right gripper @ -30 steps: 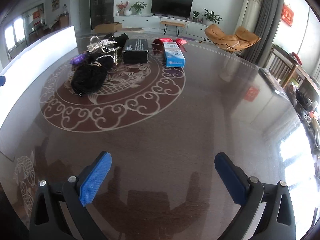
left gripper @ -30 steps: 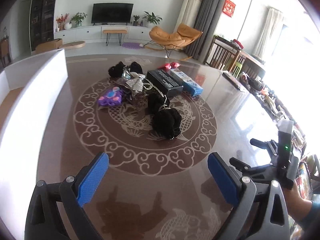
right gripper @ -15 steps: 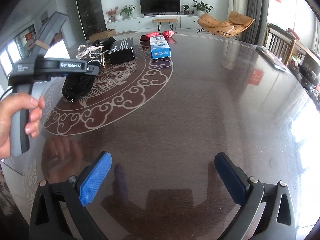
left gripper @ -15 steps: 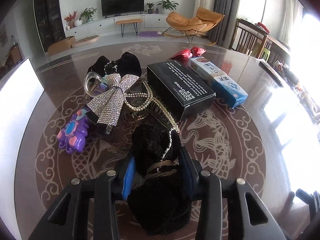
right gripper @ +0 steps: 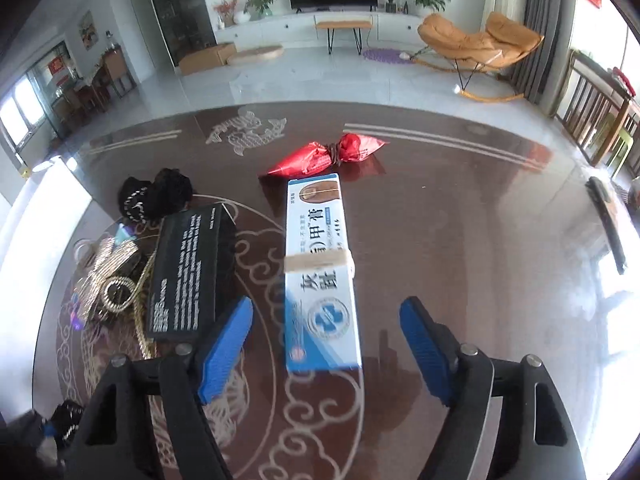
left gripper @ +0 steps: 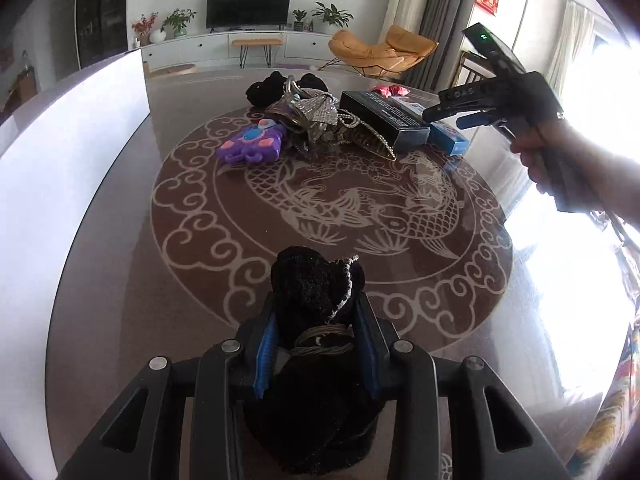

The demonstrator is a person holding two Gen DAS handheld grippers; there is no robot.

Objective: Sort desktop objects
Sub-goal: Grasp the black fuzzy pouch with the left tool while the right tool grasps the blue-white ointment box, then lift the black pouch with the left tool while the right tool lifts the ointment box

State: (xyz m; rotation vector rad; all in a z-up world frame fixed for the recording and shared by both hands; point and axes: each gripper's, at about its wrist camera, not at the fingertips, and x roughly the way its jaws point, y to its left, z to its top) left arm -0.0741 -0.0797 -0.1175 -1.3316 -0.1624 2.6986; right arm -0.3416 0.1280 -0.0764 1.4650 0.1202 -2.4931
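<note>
Fuzzy black pouch (left gripper: pixel 316 300) pinched in left gripper (left gripper: pixel 318 344); table (left gripper: pixel 460 340) glossy.

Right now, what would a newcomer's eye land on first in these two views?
Probably the left claw, shut on a fuzzy black pouch low in its view. Next, the white and blue box lying between the right claw's closing jaws, untouched. Beyond sits a sparkly pile of jewelry beside a purple toy.
</note>
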